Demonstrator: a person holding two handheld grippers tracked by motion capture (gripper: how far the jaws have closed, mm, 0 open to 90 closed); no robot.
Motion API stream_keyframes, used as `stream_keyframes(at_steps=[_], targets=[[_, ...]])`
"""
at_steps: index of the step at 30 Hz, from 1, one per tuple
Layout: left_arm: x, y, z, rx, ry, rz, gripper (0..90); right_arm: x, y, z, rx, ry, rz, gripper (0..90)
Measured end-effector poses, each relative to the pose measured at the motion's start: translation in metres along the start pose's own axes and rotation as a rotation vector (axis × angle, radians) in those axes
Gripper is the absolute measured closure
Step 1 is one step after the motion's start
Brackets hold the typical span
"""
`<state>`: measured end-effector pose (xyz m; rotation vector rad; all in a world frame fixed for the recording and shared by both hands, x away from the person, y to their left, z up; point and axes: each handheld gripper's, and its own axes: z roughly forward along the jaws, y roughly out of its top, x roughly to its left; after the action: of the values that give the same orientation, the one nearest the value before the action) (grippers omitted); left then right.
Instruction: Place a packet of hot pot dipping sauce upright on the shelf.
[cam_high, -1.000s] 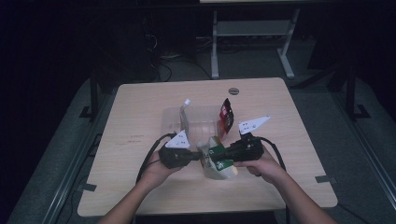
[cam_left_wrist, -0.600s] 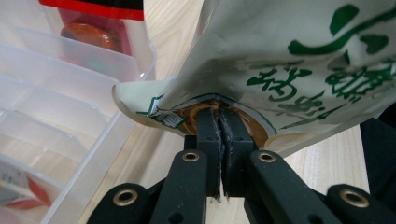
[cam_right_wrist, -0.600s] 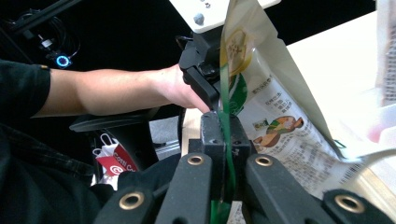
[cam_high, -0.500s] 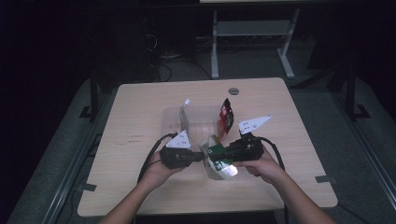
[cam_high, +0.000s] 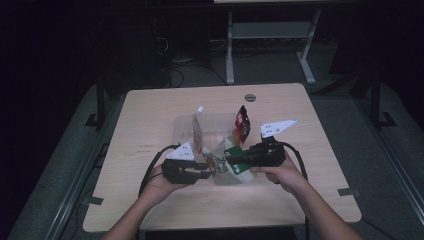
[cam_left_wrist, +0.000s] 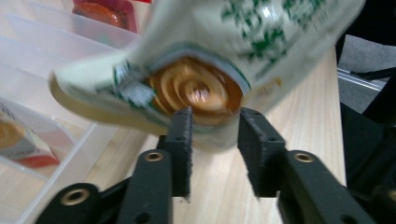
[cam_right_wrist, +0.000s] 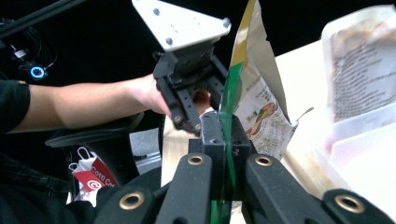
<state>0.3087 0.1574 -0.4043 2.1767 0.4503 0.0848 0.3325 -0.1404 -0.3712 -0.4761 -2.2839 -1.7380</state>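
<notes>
A green-and-white snack bag hangs between my two grippers above the table's front half. My right gripper is shut on the bag's green edge and holds it up; in the high view it comes in from the right. My left gripper has just been opening. Its jaws stand apart, with the bag's lower edge, printed with a round swirl, between the tips and the pads not pressing on it. In the high view the left gripper sits at the bag's left side.
A clear plastic container stands just behind the bag, with an upright pale packet and a red packet in it. The wooden table has bare room to the left and along the front. A round grommet lies near the far edge.
Both hands and the bag stay nearly where they were. The left gripper's jaws now look slightly apart at the bag's edge.
</notes>
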Motion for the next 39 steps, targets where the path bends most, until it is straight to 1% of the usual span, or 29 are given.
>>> stream_keyframes(at_steps=[2, 3, 6, 7, 9, 10, 11, 13, 15, 16, 17, 18, 20, 24, 25, 27, 31, 34, 39], targets=[[0.001, -0.002, -0.002, 0.003, -0.009, -0.006, 59.7, -0.001, 0.003, -0.002, -0.019, -0.008, -0.016, 90.0], [0.001, -0.003, -0.004, 0.009, -0.017, -0.011, 57.4, -0.001, 0.004, -0.003, -0.020, -0.011, -0.013, 90.0], [0.000, -0.006, -0.005, 0.017, -0.022, -0.017, 51.7, -0.001, 0.008, -0.006, -0.027, -0.031, -0.018, 90.0], [0.000, -0.007, -0.006, 0.022, -0.022, -0.015, 49.3, -0.002, 0.009, -0.007, -0.032, -0.037, -0.023, 90.0], [0.000, -0.009, -0.006, 0.034, -0.019, -0.014, 46.1, -0.003, 0.011, -0.008, -0.034, -0.052, -0.016, 90.0], [-0.001, -0.010, -0.007, 0.033, -0.018, -0.018, 44.8, -0.004, 0.012, -0.009, -0.038, -0.058, -0.020, 90.0], [0.000, -0.011, -0.008, 0.046, -0.016, -0.007, 43.5, -0.006, 0.013, -0.010, -0.039, -0.065, -0.021, 90.0], [-0.001, -0.014, -0.009, 0.054, -0.014, -0.007, 41.7, -0.008, 0.016, -0.012, -0.046, -0.076, -0.006, 90.0], [-0.002, -0.017, -0.010, 0.057, -0.014, -0.012, 40.2, -0.012, 0.018, -0.013, -0.053, -0.091, -0.009, 90.0], [-0.002, -0.020, -0.011, 0.065, -0.012, -0.007, 39.2, -0.013, 0.020, -0.014, -0.054, -0.095, -0.006, 90.0], [-0.003, -0.021, -0.011, 0.056, -0.012, -0.020, 38.5, -0.015, 0.023, -0.014, -0.057, -0.103, -0.008, 90.0], [-0.002, -0.022, -0.012, 0.064, -0.010, -0.004, 38.0, -0.017, 0.025, -0.014, -0.061, -0.107, -0.008, 90.0], [-0.002, -0.022, -0.013, 0.063, -0.012, -0.011, 37.3, -0.019, 0.029, -0.015, -0.072, -0.116, -0.008, 90.0], [-0.001, -0.020, -0.012, 0.053, -0.007, 0.001, 37.3, -0.024, 0.039, -0.015, -0.083, -0.135, -0.011, 90.0], [-0.002, -0.020, -0.012, 0.056, -0.010, -0.005, 37.3, -0.025, 0.042, -0.015, -0.088, -0.140, -0.012, 90.0], [-0.002, -0.020, -0.012, 0.067, -0.013, -0.002, 37.2, -0.028, 0.048, -0.015, -0.093, -0.147, -0.016, 90.0], [-0.001, -0.021, -0.012, 0.067, -0.012, -0.007, 37.1, -0.034, 0.057, -0.013, -0.097, -0.163, -0.019, 90.0], [-0.001, -0.021, -0.012, 0.066, -0.014, -0.010, 37.0, -0.039, 0.060, -0.012, -0.105, -0.171, -0.013, 90.0], [-0.001, -0.022, -0.010, 0.071, -0.021, -0.015, 36.7, -0.046, 0.056, -0.009, -0.100, -0.188, 0.007, 90.0]])
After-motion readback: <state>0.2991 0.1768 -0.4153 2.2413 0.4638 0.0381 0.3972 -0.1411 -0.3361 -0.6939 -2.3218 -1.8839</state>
